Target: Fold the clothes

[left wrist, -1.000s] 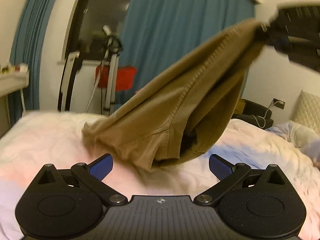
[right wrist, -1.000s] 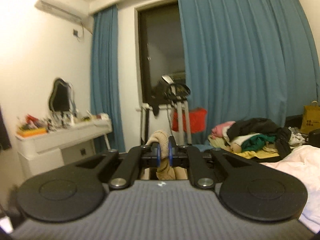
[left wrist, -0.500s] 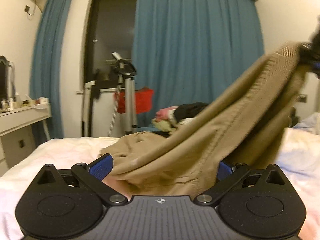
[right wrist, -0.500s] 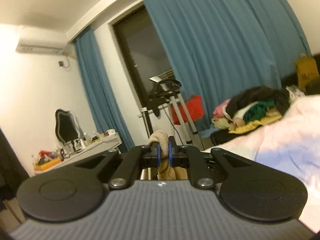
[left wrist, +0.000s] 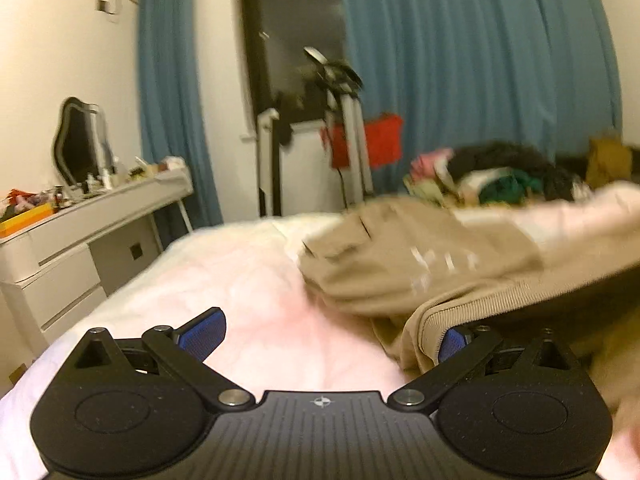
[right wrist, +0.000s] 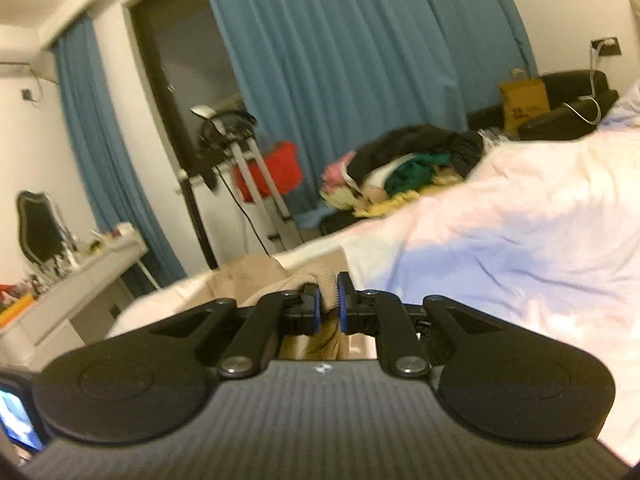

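A tan sweatshirt [left wrist: 420,276] with white lettering lies crumpled on the pink-white bed [left wrist: 248,280]. My left gripper [left wrist: 326,340] is open just above the bedding. The sweatshirt's ribbed hem [left wrist: 480,304] drapes over its right fingertip [left wrist: 450,346], while the left pad [left wrist: 204,336] is bare. My right gripper [right wrist: 328,300] hangs low over the bed [right wrist: 500,220] and pinches a fold of the ribbed tan hem [right wrist: 326,284]. Its jaws are opening, with the fabric still between the pads. More of the sweatshirt [right wrist: 248,280] trails to the left below it.
A white dresser [left wrist: 92,232] with a mirror stands left of the bed. Beyond the bed's far edge are a pile of clothes [right wrist: 404,164], an exercise machine [left wrist: 344,128] with a red cloth and blue curtains. A black sofa [right wrist: 568,96] with a yellow bag is far right.
The sweatshirt, held high in the air a second ago, has come down onto the bed. Both grippers have sunk toward the bedding, and the right view has rolled.
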`<state>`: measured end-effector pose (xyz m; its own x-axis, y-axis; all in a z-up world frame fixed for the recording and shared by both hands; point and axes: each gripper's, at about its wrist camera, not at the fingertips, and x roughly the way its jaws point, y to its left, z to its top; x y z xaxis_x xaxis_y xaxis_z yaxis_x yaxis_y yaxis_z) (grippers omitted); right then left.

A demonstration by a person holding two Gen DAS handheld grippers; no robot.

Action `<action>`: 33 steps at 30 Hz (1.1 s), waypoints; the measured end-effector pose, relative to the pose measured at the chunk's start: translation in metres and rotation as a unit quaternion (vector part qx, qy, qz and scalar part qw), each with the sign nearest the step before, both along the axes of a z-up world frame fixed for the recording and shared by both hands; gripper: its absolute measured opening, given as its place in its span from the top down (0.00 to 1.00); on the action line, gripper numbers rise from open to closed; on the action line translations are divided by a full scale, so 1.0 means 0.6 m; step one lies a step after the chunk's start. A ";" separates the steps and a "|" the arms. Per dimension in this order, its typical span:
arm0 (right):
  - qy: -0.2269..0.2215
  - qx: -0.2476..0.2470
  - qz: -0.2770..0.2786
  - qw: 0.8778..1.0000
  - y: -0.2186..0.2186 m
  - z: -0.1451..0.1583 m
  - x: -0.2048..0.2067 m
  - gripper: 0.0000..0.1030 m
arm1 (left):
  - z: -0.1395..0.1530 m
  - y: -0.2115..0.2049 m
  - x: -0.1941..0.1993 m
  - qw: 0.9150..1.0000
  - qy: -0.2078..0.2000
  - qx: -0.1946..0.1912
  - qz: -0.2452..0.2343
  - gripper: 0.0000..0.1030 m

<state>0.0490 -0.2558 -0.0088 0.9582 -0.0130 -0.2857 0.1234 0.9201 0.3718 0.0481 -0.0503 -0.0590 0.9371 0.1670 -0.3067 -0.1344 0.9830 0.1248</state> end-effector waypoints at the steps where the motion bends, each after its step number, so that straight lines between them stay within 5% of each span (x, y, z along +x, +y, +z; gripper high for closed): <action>1: 0.011 -0.002 -0.006 1.000 -0.001 -0.007 0.002 0.82 | 0.011 0.011 0.001 1.000 -0.015 -0.013 0.005 0.00; 2: 0.024 -0.003 -0.011 1.000 -0.003 -0.013 0.008 0.79 | 0.024 0.023 0.004 0.999 -0.030 -0.026 0.010 0.00; 4: 0.053 0.002 -0.018 0.998 -0.009 -0.029 0.019 0.52 | 0.050 0.044 0.000 0.997 -0.055 -0.053 0.020 0.00; 6: 0.084 0.014 -0.014 0.996 -0.014 -0.044 0.029 0.36 | 0.073 0.064 -0.006 0.994 -0.075 -0.075 0.032 0.00; 9: 0.152 0.000 0.006 0.988 -0.012 -0.071 0.044 0.28 | 0.091 0.085 -0.015 0.993 -0.069 -0.094 0.032 0.00; 14: 0.206 -0.001 0.027 0.978 0.007 -0.101 0.056 0.27 | 0.098 0.104 -0.028 0.992 -0.051 -0.107 0.028 0.00; 22: 0.198 -0.007 -0.033 0.980 0.024 -0.121 0.065 0.27 | 0.080 0.109 -0.025 0.995 -0.027 -0.092 0.027 0.00; 29: 0.085 -0.002 -0.122 0.989 0.003 -0.076 0.017 0.27 | 0.055 0.090 -0.008 0.997 0.022 -0.070 -0.011 0.00; 33: 0.051 0.002 -0.125 0.991 0.003 -0.062 0.007 0.27 | 0.040 0.084 -0.004 0.996 0.057 -0.060 -0.024 0.00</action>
